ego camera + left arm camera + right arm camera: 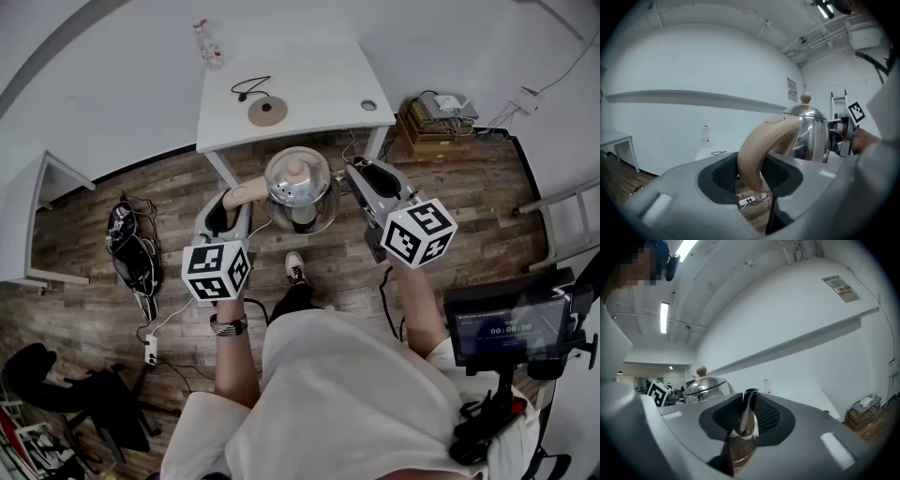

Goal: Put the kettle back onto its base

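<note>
- Both my forearms reach forward from my body, side by side, with the kettle [298, 183] carried between them.
- My left gripper [754, 174] is out ahead of my left hand and tips a little downward; its jaws are clamped on the beige handle [761, 145], which curves up out of the pads toward the steel body.
- My right gripper [745, 417] is held about level, angled in toward the kettle from the right; its jaws are closed tight on the thin steel spout [749, 404].
- The marker cubes sit at the near ends of both grippers, just in front of my wrists.
- The kettle hangs upright in the air over the wooden floor [112, 272], lid knob up, just short of the near edge of the white tabletop [319, 89].
- The round base [267, 111] lies on that tabletop with its cord [248, 89] beside it, well apart from the kettle.
- A small bottle [210, 44] stands near the far edge.
</note>
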A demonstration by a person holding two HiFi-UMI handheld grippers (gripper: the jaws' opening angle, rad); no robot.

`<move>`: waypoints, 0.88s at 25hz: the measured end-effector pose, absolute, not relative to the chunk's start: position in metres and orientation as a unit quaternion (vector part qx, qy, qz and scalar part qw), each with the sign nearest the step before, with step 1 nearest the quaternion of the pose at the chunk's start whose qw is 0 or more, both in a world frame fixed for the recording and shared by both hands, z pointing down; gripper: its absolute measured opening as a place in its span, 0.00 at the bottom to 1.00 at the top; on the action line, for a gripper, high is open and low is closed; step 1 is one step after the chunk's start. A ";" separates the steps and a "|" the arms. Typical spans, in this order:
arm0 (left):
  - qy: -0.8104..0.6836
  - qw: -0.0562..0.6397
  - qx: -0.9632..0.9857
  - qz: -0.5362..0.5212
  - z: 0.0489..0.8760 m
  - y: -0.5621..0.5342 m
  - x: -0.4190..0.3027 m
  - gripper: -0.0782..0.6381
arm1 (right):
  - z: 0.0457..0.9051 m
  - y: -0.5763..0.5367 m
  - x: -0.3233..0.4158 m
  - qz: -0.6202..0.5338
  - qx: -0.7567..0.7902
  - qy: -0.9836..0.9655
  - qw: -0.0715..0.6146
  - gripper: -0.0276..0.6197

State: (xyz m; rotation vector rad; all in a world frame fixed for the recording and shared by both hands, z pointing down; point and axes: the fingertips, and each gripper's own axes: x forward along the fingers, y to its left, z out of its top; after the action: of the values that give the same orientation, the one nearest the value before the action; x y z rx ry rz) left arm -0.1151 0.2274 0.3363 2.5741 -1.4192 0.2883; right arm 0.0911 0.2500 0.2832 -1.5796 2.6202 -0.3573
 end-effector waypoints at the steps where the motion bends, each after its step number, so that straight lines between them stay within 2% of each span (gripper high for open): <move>1: -0.478 0.094 0.868 0.097 0.336 0.227 -0.115 0.31 | 0.284 0.250 0.091 -0.117 -0.513 0.850 0.031 0.16; 11: -0.481 0.092 0.867 0.091 0.332 0.225 -0.117 0.31 | 0.281 0.251 0.088 -0.102 -0.505 0.856 0.026 0.17; 22: -0.484 0.101 0.864 0.095 0.340 0.159 -0.116 0.31 | 0.290 0.183 0.090 -0.125 -0.497 0.858 0.024 0.17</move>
State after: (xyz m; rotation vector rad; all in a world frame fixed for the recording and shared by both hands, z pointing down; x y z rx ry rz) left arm -0.1161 0.1592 0.3403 2.5518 -1.4302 0.2800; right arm 0.0899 0.1834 0.2899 -1.5382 2.6566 -0.3856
